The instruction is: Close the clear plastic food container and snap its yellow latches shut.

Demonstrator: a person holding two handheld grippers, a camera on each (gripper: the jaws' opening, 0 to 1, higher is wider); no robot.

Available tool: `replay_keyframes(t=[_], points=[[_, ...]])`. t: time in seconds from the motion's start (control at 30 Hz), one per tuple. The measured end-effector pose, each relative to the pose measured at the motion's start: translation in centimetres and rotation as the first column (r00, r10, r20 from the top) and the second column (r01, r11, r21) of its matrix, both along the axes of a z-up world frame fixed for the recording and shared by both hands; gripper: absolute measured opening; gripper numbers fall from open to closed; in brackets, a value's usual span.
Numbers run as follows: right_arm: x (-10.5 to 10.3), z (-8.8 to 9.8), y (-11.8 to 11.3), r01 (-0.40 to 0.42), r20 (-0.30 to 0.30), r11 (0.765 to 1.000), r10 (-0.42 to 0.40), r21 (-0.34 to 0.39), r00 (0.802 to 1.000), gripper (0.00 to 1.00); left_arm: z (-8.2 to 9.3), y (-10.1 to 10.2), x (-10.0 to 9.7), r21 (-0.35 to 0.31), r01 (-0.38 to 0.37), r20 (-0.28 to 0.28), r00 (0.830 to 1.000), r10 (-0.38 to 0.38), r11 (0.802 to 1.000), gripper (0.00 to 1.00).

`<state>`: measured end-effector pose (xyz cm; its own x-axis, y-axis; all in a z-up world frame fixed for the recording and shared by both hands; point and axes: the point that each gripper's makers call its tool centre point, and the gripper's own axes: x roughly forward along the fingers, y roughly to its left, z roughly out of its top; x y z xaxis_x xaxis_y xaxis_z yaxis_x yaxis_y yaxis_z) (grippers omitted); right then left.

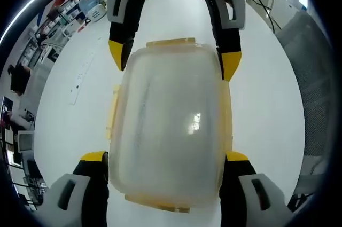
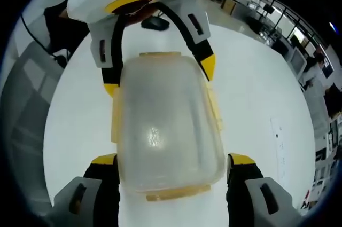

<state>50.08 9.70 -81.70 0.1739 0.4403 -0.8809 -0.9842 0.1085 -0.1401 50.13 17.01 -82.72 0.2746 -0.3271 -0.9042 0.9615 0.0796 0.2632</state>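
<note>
A white table (image 1: pixel 267 104) carries the clear plastic food container (image 1: pixel 171 125), lid on, in the middle of it. The left claw (image 1: pixel 168 157) and the right claw (image 2: pixel 173 160) face each other across the container — each spread wide, jaws just outside its long sides, gripping nothing. Yellow latches (image 1: pixel 113 110) line the container's edges. "XENSE" reads on the left claw's casing in the right gripper view.

My left gripper (image 1: pixel 166 157) straddles the near end of the clear container (image 1: pixel 170 125), jaws spread at its sides; the right gripper (image 1: pixel 175 61) straddles its far end; yellow latches (image 1: pixel 113 110) line its rim; the white table (image 1: pixel 64 125) lies beneath it.
</note>
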Motion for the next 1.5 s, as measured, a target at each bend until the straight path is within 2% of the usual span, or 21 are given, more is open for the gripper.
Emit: replay_keyframes(t=[0.1,0.33,0.43,0.6,0.77,0.93,1.13,1.27,1.33,1.5], points=[[0.3,0.3,-0.1,0.017,0.015,1.0,-0.017,0.015,1.0,0.83,0.0,0.4,0.0,-0.016,-0.024,0.009,1.0,0.024,1.0,0.94],[0.6,1.5,-0.2,0.084,0.021,0.994,-0.085,0.073,0.996,0.85,0.8,1.0,-0.4,-0.096,-0.114,0.007,0.993,0.115,0.989,0.95],[0.5,1.7,-0.5,0.109,0.026,0.99,-0.112,0.087,0.993,0.85,1.1,1.1,-0.9,-0.109,-0.115,0.008,0.993,0.116,0.987,0.96],[0.0,2.1,-0.7,0.154,0.014,0.981,-0.157,0.119,0.987,0.85,1.7,1.4,-0.8,-0.17,-0.21,-0.011,0.977,0.212,0.963,0.96],[-1.1,2.1,-0.9,0.185,0.002,0.973,-0.187,0.138,0.982,0.85,1.9,1.6,-1.2,-0.206,-0.264,-0.019,0.964,0.266,0.942,0.95],[-2.1,2.2,-1.4,0.22,-0.005,0.964,-0.221,0.153,0.975,0.86,1.8,1.7,-2.3,-0.202,-0.278,-0.027,0.96,0.279,0.939,0.95],[-2.9,2.9,-1.7,0.253,-0.007,0.95,-0.256,0.183,0.967,0.86,2.4,1.8,-2.9,-0.237,-0.326,-0.035,0.944,0.327,0.915,0.95],[-3.6,3.4,-2.0,0.278,0.0,0.94,-0.283,0.201,0.959,0.86,2.9,2.0,-3.6,-0.272,-0.368,-0.047,0.928,0.37,0.889,0.95],[-3.8,3.9,-2.2,0.291,0.019,0.931,-0.303,0.221,0.953,0.85,3.3,1.6,-4.1,-0.318,-0.394,-0.077,0.917,0.391,0.862,0.95],[-4.9,4.2,-2.8,0.331,0.01,0.908,-0.345,0.256,0.939,0.85,3.5,1.9,-5.0,-0.335,-0.409,-0.068,0.909,0.411,0.849,0.94]])
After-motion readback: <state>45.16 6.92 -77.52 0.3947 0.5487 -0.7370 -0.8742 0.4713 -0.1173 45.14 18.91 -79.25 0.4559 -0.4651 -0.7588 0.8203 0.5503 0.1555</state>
